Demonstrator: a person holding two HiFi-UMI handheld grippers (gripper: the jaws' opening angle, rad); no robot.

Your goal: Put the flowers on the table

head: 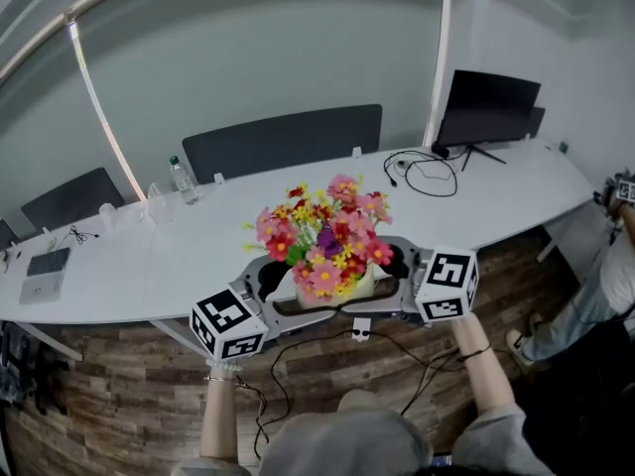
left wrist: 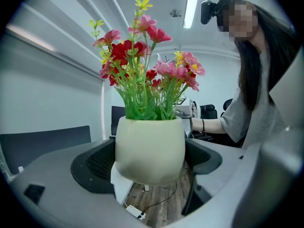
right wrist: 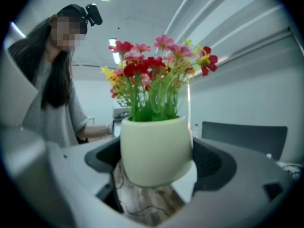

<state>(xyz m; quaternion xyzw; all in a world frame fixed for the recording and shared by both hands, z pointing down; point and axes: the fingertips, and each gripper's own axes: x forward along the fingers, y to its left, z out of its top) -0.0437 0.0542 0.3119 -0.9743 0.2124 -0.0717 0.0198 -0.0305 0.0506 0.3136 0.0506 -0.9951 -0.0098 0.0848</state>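
Pot: a smooth, matte cream ceramic pot (head: 335, 288), round-bellied and narrowing to the base, is held up at the near edge of the table. Brown plank floor (head: 119, 395) shows under its base in both gripper views.
Contents: a thick bunch of pink, red, yellow and purple flowers (head: 325, 231) on stiff green stems stands upright in the pot and fills its mouth.
Left gripper: the left gripper (left wrist: 149, 160) comes in from 9 o'clock of the pot. Its curved, black, ribbed jaws are spread wide and pressed to the pot's two sides.
Right gripper: the right gripper (right wrist: 154, 163) comes in from 3 o'clock. Its jaws are equally wide and clasp the same pot.
Table: the long, white, smooth table (head: 179, 256) curves across the head view behind the pot.
On the table: a clear plastic bottle (head: 182, 179) stands at 10 o'clock of the flowers. A dark flat monitor (head: 486, 107) is at 2 o'clock, with looped black cables (head: 427, 172) just before it. A small grey flat device (head: 45, 263) lies at 9 o'clock, well apart.
Behind: a dark padded chair back (head: 283, 142) stands at 12 o'clock beyond the table.
Below: a black cord and a small white plug block (head: 361, 333) lie on the planks at 6 o'clock.
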